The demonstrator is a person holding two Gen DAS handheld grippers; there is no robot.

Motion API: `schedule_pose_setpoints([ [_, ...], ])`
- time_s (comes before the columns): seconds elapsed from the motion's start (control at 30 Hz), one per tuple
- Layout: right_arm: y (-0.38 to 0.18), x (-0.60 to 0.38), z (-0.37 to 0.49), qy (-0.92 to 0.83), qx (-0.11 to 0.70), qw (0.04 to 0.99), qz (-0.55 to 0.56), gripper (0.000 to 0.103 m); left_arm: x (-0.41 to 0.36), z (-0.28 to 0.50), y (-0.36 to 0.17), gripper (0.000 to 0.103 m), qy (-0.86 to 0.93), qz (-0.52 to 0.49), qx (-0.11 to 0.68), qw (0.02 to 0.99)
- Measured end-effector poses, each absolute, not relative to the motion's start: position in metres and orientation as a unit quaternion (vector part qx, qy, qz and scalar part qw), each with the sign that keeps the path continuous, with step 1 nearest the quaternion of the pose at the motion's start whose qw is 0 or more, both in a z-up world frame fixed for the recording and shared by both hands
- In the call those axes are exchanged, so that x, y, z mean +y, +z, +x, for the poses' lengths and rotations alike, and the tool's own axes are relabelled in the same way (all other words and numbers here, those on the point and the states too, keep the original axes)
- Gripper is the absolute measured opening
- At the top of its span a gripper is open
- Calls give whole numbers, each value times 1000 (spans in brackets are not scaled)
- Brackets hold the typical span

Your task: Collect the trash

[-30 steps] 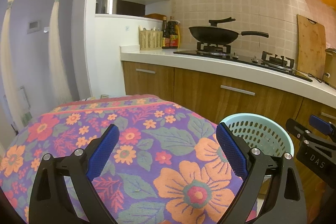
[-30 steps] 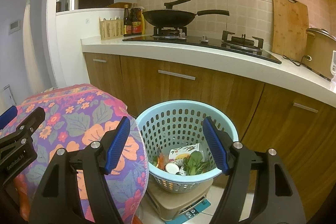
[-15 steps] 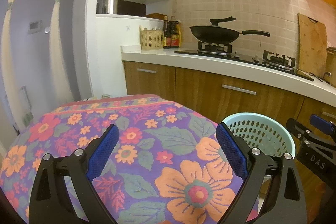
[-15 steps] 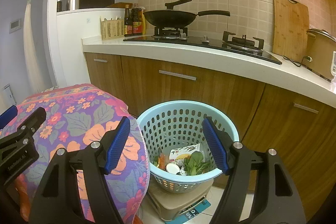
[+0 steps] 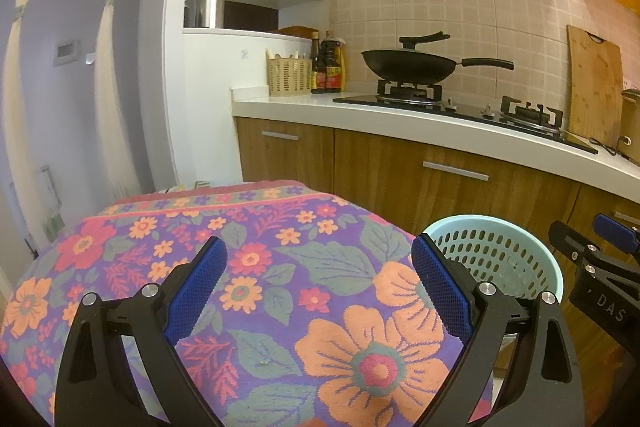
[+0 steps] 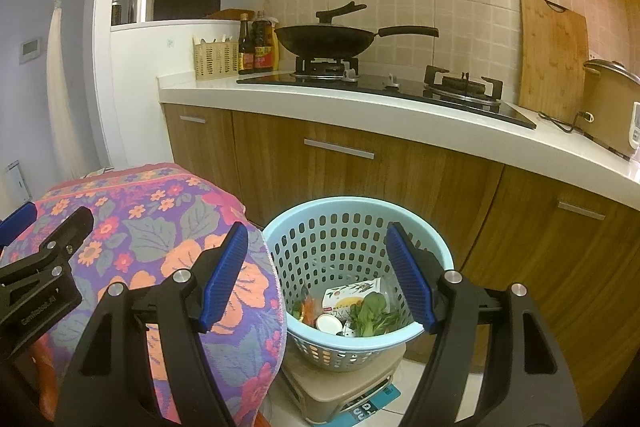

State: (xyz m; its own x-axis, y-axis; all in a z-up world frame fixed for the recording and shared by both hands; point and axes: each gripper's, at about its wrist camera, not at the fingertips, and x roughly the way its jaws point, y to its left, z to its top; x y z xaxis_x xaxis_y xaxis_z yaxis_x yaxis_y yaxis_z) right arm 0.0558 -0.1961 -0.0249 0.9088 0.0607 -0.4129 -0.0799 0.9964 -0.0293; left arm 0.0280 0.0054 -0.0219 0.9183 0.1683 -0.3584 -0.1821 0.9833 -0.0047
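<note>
**Basket lies ahead of and below the right jaws; both pairs of jaws spread and empty**

The light blue perforated basket [image 6: 356,267] stands on a beige scale-like stand [image 6: 344,391] on the floor, against the wooden cabinet fronts below the counter [image 6: 360,111]. It sits just beside the right edge of the surface covered by the floral cloth [image 5: 248,287].

In the right wrist view, the right gripper [image 6: 316,275] frames the basket opening between its blue pads, and the basket lies forward and below. The jaws stand spread wide with nothing between them. The left gripper [image 5: 320,291] hangs over the floral cloth, its jaws likewise spread and empty. From the left view the basket [image 5: 496,255] lies off to the right, past the right-hand pad. The right hand is therefore judged the nearer one to the basket. The basket is round, so it offers no long axis; its open mouth faces up.

Contents visible in the right wrist view: a printed carton [image 6: 352,297] lying tilted, green leafy scraps [image 6: 372,313], a small round white lid or cup [image 6: 330,325], and orange pieces at the left inner wall.

No loose trash shows on the floral cloth, apart from a tiny crumb-like speck. By this evidence, collection appears largely or fully complete.
</note>
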Motion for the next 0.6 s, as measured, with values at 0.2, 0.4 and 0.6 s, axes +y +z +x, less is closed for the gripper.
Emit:
schedule_pose_setpoints([
  [0.2,-25,-197,56,36,212,976,-22,67,3,28,-20,91,94,-10,180,979],
  [0.4,-24,-198,55,39,210,977,-17,67,1,27,-19,91,95,-7,180,979],
  [0.6,-24,-200,55,38,209,977,-15,67,0,27,-19,91,95,-6,178,979],
])
